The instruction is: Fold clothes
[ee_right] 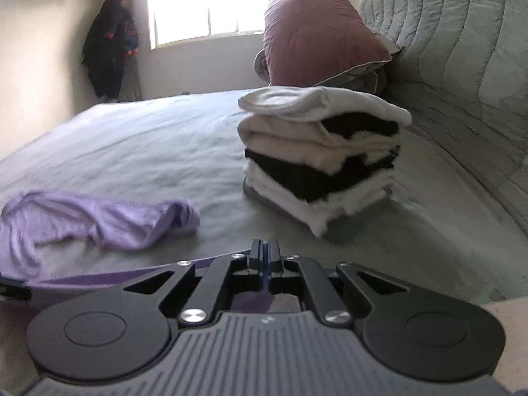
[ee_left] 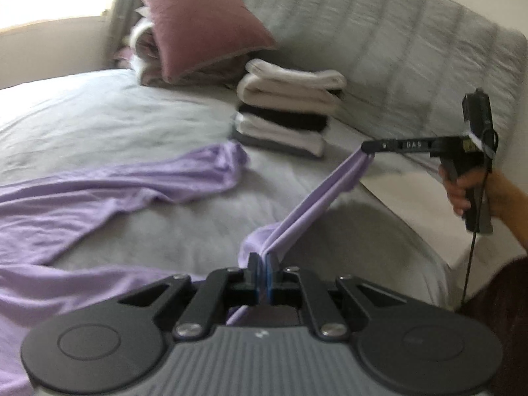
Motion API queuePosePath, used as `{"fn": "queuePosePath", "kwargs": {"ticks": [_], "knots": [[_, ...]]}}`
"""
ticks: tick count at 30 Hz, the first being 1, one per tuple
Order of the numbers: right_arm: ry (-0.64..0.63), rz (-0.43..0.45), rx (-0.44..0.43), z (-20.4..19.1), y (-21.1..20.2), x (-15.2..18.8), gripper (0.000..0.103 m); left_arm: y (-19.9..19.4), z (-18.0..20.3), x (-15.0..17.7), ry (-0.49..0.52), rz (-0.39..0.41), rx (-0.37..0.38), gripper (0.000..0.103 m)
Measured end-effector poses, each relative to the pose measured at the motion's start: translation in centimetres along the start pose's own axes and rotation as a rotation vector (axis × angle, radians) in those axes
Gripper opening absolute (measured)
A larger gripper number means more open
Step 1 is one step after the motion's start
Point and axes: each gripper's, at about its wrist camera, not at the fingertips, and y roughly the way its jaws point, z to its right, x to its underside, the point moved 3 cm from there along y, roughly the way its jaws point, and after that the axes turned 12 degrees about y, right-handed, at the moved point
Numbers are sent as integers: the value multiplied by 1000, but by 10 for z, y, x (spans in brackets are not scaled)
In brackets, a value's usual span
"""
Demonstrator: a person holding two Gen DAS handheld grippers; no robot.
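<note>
Lilac fabric of the garment (ee_left: pixel 109 181) is pinched tight in the left gripper (ee_left: pixel 263 264), its jaws closed on the hem. From there a taut band of cloth rises to the right gripper (ee_left: pixel 368 148), likewise clamped on it (a hand (ee_left: pixel 468 188) grips its handle). The rest lies crumpled on the grey bed (ee_left: pixel 115 115). Farther back stands a stack of folded clothes (ee_left: pixel 283 115), then a mauve pillow (ee_left: pixel 204 23) against the quilted headboard (ee_left: pixel 412 39).

Hidden, cropped and blurred parts

The lilac garment (ee_left: pixel 99 198) runs off the left wrist view's left and bottom edges; the folded stack (ee_right: pixel 316 161) is motion-smeared, its pieces uncountable; the person's arm (ee_left: pixel 508 204) is cut by the right edge.
</note>
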Motion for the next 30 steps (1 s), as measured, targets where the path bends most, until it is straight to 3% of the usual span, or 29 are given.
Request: {"fn": "queuePosePath", "kwargs": {"ticks": [8, 16, 20, 22, 27, 30], "knots": [[-46, -118, -6, 9, -57, 46, 1, 1, 25, 27, 101, -120, 132, 4], [-43, -221, 6, 3, -86, 105, 2, -1, 30, 26, 149, -209, 152, 5], [-29, -287, -10, 5, -96, 111, 3, -5, 36, 24, 199, -279, 170, 6], [-16, -295, -10, 7, -101, 109, 15, -9, 37, 22, 219, -304, 163, 13], [126, -255, -11, 24, -107, 97, 25, -19, 34, 9, 180, -303, 104, 23], [269, -261, 22, 36, -108, 97, 25, -17, 40, -9, 166, -277, 102, 30]]}}
